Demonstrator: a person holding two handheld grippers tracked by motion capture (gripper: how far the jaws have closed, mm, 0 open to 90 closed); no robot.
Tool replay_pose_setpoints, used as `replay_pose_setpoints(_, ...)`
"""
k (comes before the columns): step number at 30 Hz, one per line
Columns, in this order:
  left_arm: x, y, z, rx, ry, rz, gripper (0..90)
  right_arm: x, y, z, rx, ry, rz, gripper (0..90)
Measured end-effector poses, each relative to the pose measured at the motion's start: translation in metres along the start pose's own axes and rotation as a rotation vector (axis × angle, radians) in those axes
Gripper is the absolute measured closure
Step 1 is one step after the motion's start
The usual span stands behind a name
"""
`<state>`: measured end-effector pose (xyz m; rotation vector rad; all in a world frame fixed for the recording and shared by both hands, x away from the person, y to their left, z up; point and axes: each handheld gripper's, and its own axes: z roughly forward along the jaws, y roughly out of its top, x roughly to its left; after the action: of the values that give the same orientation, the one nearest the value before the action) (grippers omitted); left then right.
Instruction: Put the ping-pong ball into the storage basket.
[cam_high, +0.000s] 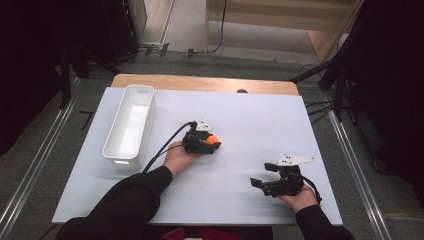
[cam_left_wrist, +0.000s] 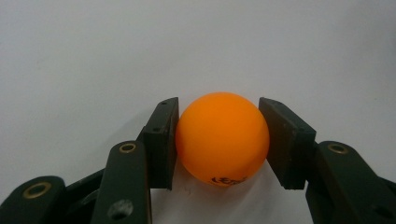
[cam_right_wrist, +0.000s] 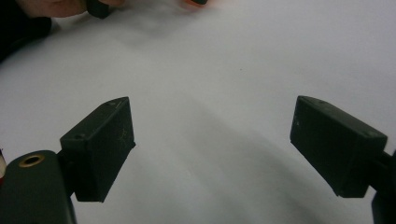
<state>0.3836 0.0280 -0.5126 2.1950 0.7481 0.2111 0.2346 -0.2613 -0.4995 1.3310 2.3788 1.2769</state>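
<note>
The left gripper (cam_left_wrist: 219, 140) clamps an orange ping-pong ball (cam_left_wrist: 223, 138) between both pads on the white tabletop (cam_high: 250, 125), right of the white bin (cam_high: 130, 127); the right gripper (cam_right_wrist: 212, 144), farther right, rests wide open, holding nothing.

A long bin (cam_high: 129, 127) is placed on the left part of the worktop (cam_high: 250, 115), with its long side running from front to back. A table-tennis ball (cam_high: 212, 140) is found near the middle of the worktop, to the right of the bin, between the jaws of the left gripper (cam_high: 209, 142). The right gripper (cam_high: 264, 174) is located well apart, at the front right.
</note>
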Motion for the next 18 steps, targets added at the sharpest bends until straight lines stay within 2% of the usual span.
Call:
replay_pose_setpoints(3,0.001,0.001,-0.001,-0.002,-0.002,-0.015,50.1,0.000,0.000,0.000,0.000,0.000,0.000,12.4)
replay_pose_setpoints(5,0.002,0.002,-0.003,0.000,-0.005,-0.011,50.1,0.000,0.000,0.000,0.000,0.001,-0.001,12.4)
replay_pose_setpoints(11,0.001,0.005,-0.008,-0.026,-0.023,-0.037,50.1,0.000,0.000,0.000,-0.001,0.002,-0.001,12.4)
replay_pose_setpoints(18,0.004,0.009,-0.015,-0.026,-0.037,-0.042,50.0,0.000,0.000,0.000,0.002,0.002,0.000,12.4)
